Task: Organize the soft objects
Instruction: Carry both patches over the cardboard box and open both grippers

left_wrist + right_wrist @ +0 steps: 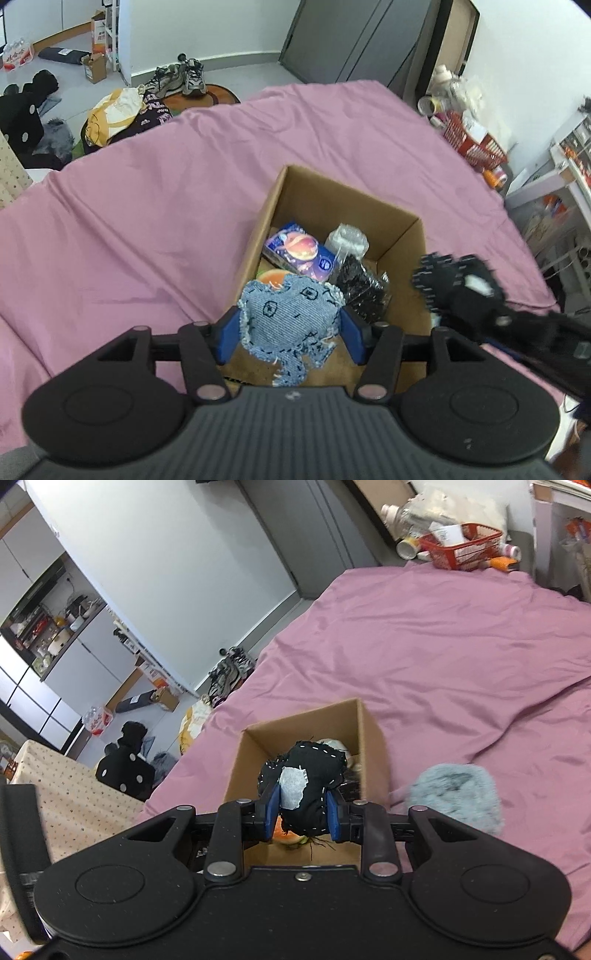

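Roughly midway: your left gripper (290,334) is clamped on the frayed blue denim plush (291,317), right gripper (303,818) on the black white-stitched plush (308,781), both over the open cardboard box (397,229) already holding items. Fluffy grey-blue plush (456,797) remains on the bedsheet.

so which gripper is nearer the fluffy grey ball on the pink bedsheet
Right. The right gripper, holding a black stitched plush, hangs beside the fluffy grey ball; the left gripper is across the cardboard box.
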A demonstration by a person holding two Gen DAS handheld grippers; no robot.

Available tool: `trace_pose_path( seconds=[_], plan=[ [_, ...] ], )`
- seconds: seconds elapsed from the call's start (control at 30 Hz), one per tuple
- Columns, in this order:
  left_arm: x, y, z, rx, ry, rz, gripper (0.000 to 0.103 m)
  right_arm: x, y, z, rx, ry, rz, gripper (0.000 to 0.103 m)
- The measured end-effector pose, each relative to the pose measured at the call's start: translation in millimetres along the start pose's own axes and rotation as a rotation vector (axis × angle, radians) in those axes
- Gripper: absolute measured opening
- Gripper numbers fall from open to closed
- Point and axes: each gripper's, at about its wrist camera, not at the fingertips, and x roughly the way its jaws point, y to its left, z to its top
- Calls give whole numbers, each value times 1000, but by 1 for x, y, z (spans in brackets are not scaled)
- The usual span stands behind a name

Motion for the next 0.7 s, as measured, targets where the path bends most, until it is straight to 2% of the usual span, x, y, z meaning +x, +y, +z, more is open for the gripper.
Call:
trace_pose_path(
  seconds=[0.03, 0.33, 0.43, 0.47, 0.5, 0.6, 0.7],
  plan=[
    [-4, 2, 1, -5, -7, 8, 62, 2, 2, 0, 0, 3, 3, 27],
    [-31, 19, 14, -37, -58, 16, 64, 17, 12, -4, 25, 55, 41, 28],
    [-38, 23, 16, -58, -68, 19, 68, 22, 12, -8, 31, 90, 27, 36],
    [-40, 23, 16, -61, -71, 19, 69, 22, 11, -9, 34, 97, 24, 45],
    [-42, 23, 15, -61, -73, 21, 70, 19, 9, -10, 39, 92, 23, 54],
    [-46, 20, 13, -56, -83, 15, 73, 7, 3, -11, 47, 63, 12, 66],
    [-49, 16, 9, -55, -94, 13, 79, -8, -6, -10, 45, 44, -12, 74]
  ],
)
